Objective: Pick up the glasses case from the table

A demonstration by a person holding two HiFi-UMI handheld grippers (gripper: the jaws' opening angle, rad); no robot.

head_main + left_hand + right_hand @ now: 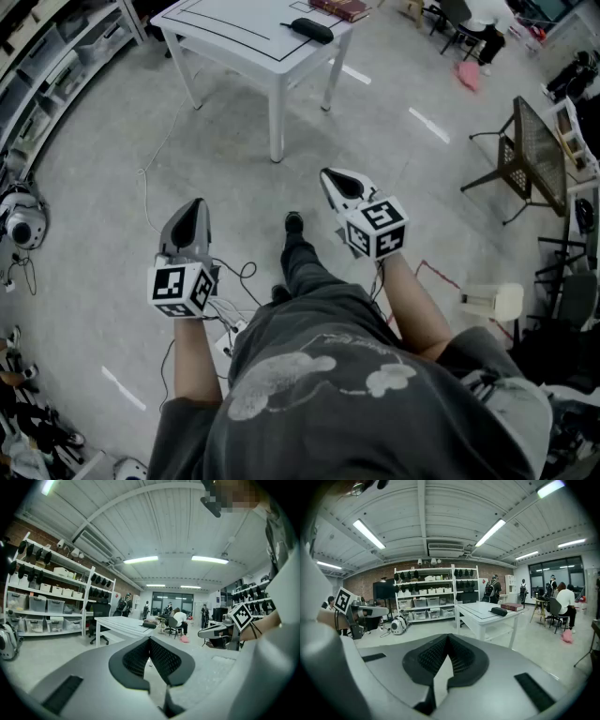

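Glasses case (312, 30) on tbl (225, 33) (long axis diag.)

The person stands on the grey floor (94, 197), well apart from the white surface (234, 33). A dark glasses case (312, 30) lies near the surface's right edge, just beside a red book (339, 8). The left tongs (195, 208) and right tongs (332, 178) point toward the surface, nowhere near the case. A mesh chair (530, 150) stands at right.

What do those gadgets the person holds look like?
The left hand-held gripper and right hand-held gripper are grey shells tapering to dark ribbed pads, each bearing a white cube with black square markers. Cables trail near the left one. The person's T-shirt is dark grey, short-sleeved.
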